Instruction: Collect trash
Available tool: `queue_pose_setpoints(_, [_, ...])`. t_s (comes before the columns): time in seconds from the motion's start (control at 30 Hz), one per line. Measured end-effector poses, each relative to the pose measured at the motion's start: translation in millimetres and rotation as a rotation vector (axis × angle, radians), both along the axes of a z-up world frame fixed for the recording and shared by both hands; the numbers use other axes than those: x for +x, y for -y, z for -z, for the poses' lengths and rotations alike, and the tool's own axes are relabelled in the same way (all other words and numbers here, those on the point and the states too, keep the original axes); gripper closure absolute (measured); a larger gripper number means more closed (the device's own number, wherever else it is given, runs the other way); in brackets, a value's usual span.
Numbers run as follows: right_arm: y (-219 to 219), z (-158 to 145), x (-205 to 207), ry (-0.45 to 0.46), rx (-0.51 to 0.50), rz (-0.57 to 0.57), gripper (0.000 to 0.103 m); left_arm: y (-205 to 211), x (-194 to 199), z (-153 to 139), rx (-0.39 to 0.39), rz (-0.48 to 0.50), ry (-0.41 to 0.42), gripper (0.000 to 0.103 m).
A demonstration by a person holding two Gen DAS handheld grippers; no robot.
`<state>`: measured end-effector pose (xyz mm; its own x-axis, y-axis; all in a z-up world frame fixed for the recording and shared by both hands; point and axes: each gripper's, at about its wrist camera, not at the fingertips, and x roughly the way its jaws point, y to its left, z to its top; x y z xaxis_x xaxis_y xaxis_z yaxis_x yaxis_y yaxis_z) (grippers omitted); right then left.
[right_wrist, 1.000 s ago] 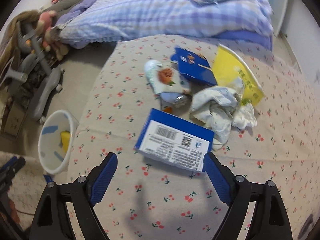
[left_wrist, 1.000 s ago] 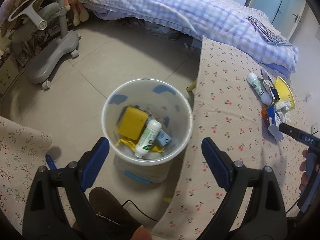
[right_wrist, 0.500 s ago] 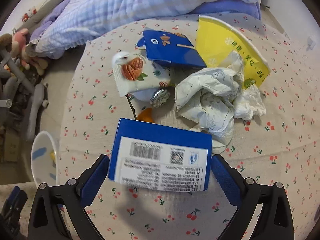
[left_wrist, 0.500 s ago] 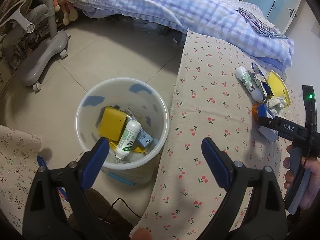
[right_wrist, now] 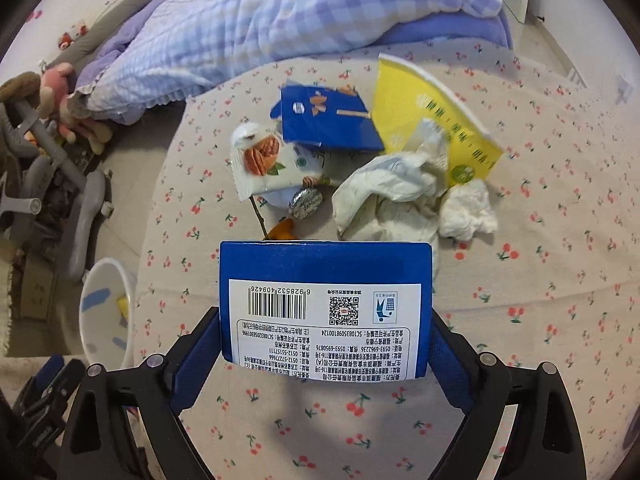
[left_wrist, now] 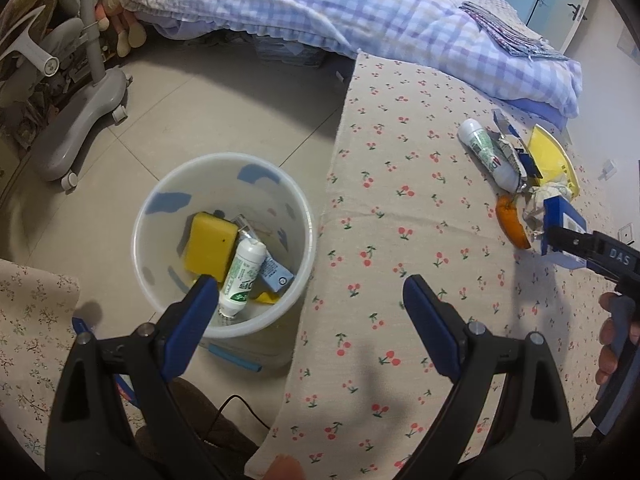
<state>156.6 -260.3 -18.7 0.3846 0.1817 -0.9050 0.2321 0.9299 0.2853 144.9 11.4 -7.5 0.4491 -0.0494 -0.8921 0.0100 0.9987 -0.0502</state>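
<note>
A blue box with a white barcode label [right_wrist: 325, 308] sits between the fingers of my right gripper [right_wrist: 325, 344], whose pads touch its two sides on the cherry-print table [right_wrist: 540, 320]. The box also shows in the left wrist view [left_wrist: 562, 226]. Behind it lie crumpled white paper [right_wrist: 392, 200], a nut snack wrapper [right_wrist: 268, 164], a blue carton [right_wrist: 324, 120] and a yellow paper cup [right_wrist: 432, 116]. My left gripper [left_wrist: 312, 300] is open and empty above the table's edge, next to the white trash bin [left_wrist: 224, 240] on the floor.
The bin holds a yellow sponge [left_wrist: 210, 246], a white bottle [left_wrist: 244, 276] and a small blue pack. A white tube [left_wrist: 486, 154] and an orange peel [left_wrist: 510, 226] lie on the table. A bed with a checked quilt [left_wrist: 340, 12] and a grey chair base [left_wrist: 76, 120] stand behind.
My right gripper has moved forward around the blue box and its fingers have closed in on its sides. My left gripper has shifted right, from over the bin towards the table.
</note>
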Motion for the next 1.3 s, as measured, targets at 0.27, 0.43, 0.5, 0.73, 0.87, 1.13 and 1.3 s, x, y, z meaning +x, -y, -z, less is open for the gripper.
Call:
queue_pose_setpoints(0.27, [50.9,-24.6,-30.4,0.064,0.014,0.057,0.008,36.5,3.6,-1.3,-0.028,0.04,0.009,0.01])
queue_pose_setpoints(0.43, [91.0,-31.6,-49.9,0.084,-0.011,0.118,0.008,70.8,7.9,0.1,-0.049,0.079,0.015,0.01])
queue_pose_setpoints(0.5, [105.1,-31.2,-57.3,0.083,-0.033,0.141,0.008,86.5,10.1,0.7,-0.053,0.1,0.018,0.01])
queue_pose_setpoints(0.73, [146.2,-30.0,-78.1,0.089,-0.012,0.192,0.008,146.4,20.9,3.3,-0.021,0.179,0.047,0.01])
queue_pose_setpoints(0.87, [163.8,-26.6,-85.1,0.083,-0.03,0.206,0.008,175.1,31.3,8.8,0.008,0.216,0.058,0.01])
queue_pose_setpoints(1.13, [185.7,-22.8,-84.9,0.081,0.012,0.245,0.008,196.7,68.7,7.4,-0.031,0.187,0.104,0.025])
queue_pose_setpoints(1.3, [190.7,-21.0,-80.9,0.079,0.036,0.254,0.008,193.7,92.5,10.8,-0.079,0.144,0.086,0.038])
